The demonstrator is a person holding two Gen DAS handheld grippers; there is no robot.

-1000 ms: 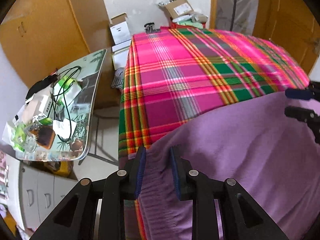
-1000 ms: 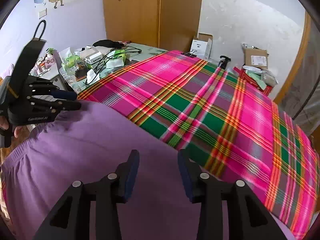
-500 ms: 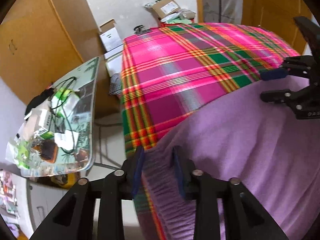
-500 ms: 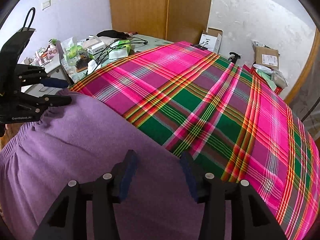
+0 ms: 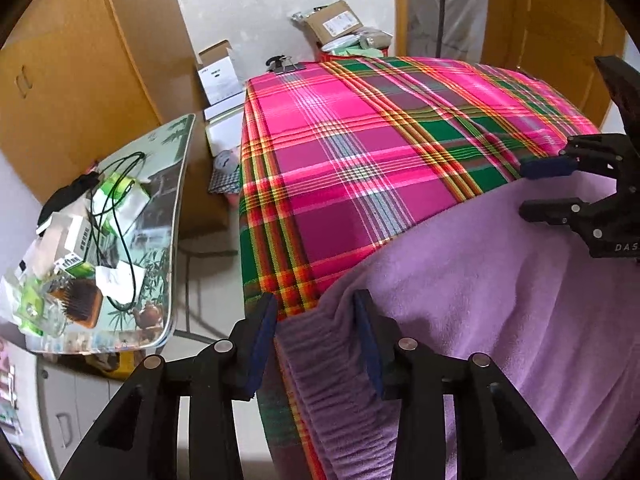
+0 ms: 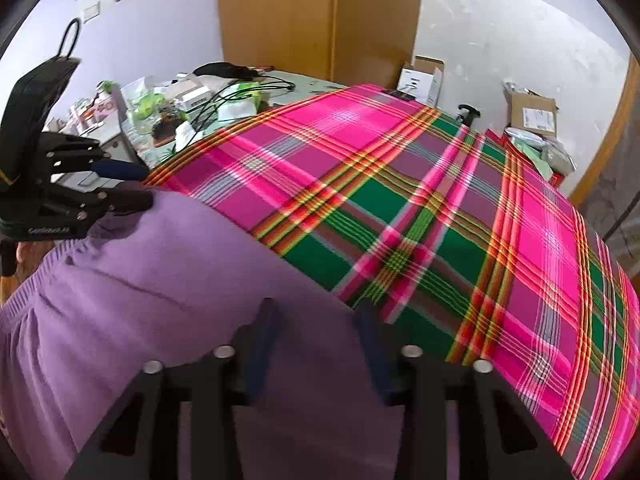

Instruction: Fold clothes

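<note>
A purple fleece garment (image 5: pixel 500 300) with a ribbed elastic waistband lies across the lower right of the left wrist view, on a pink-and-green plaid cloth (image 5: pixel 360 152) covering the bed. The left gripper (image 5: pixel 316 316) straddles the waistband corner, jaws apart, not clamped. The right gripper (image 6: pixel 316 328) hovers at the garment's far edge, jaws wide (its view is motion-blurred). At left stands a glass-topped side table (image 5: pixel 176 216) cluttered with cables and boxes; wooden wardrobes (image 6: pixel 320 16) behind.
</note>
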